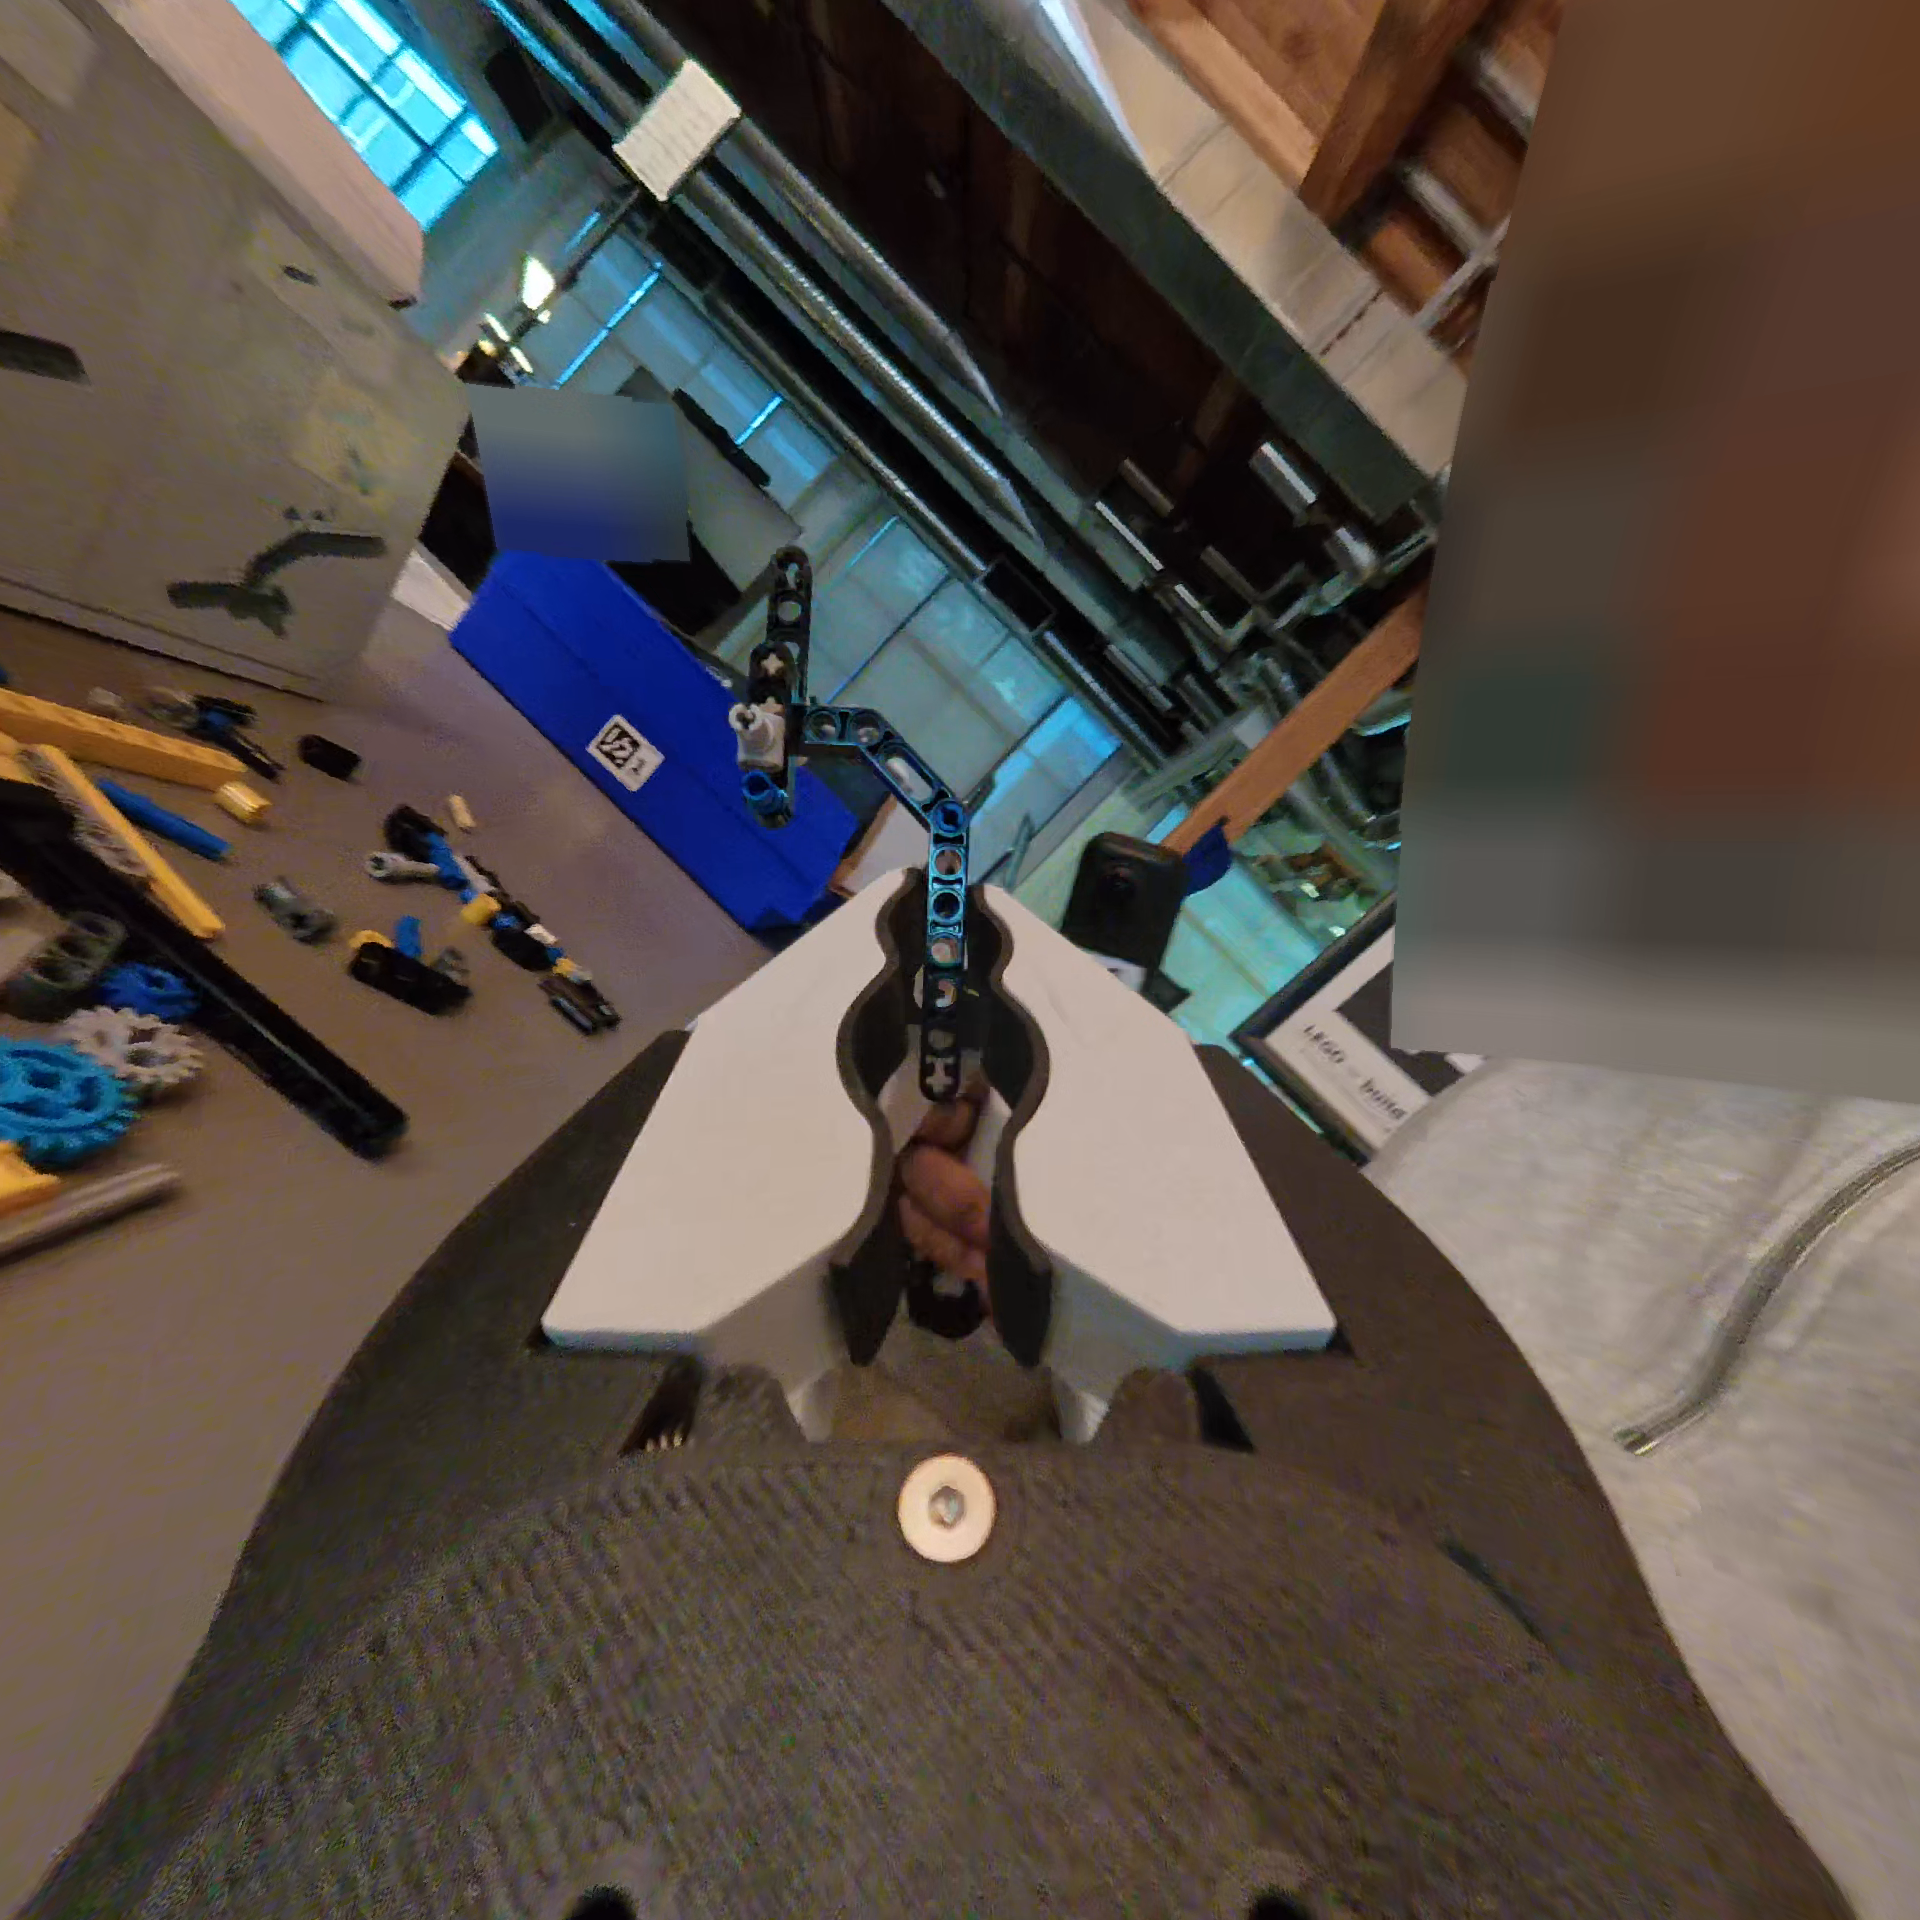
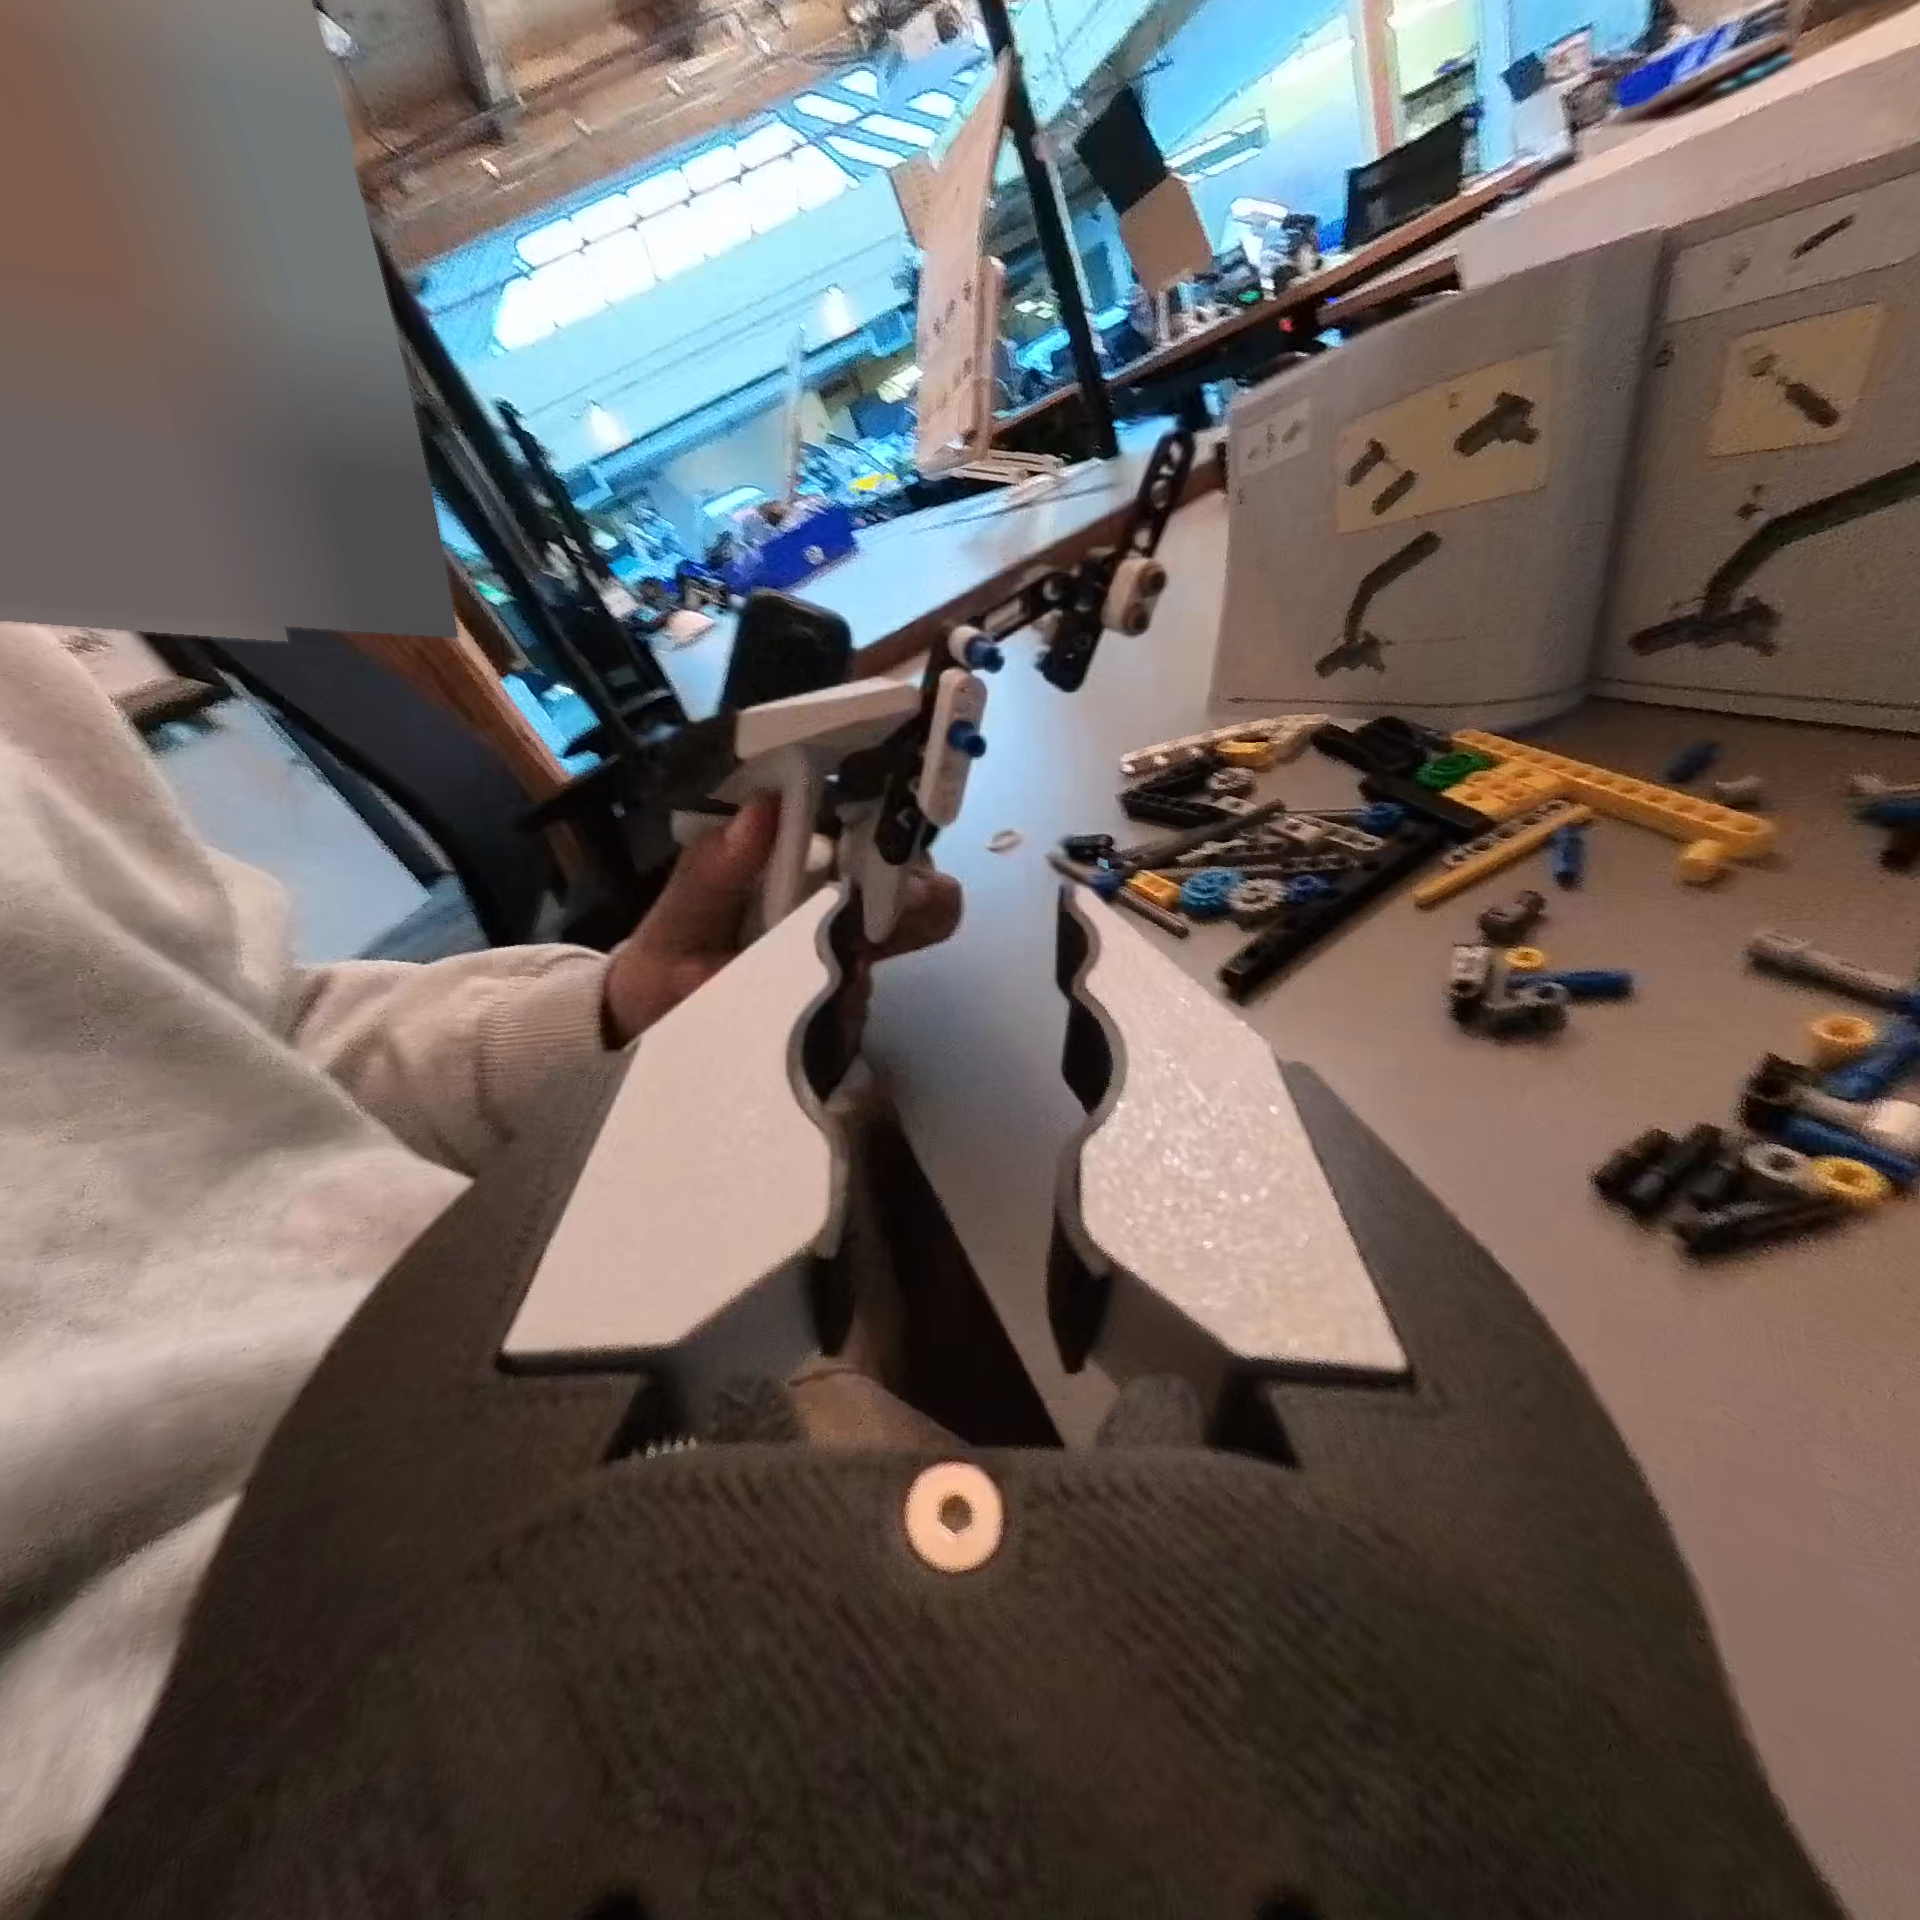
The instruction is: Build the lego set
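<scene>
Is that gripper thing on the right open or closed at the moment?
Open. In its own view, the right hand-held gripper shows a clear gap between its two white fingers, with nothing held between them; the grey table shows through.

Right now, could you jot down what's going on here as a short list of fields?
left gripper: shut on the black beam assembly, held up in the air
right gripper: open, empty, off the table
assembly: bent black beams with blue pins and a grey connector
table: loose parts scattered, including blue gear, long black beam, yellow beam
booklet: open, propped upright behind the parts
blue bin: on the table's far side
</scene>
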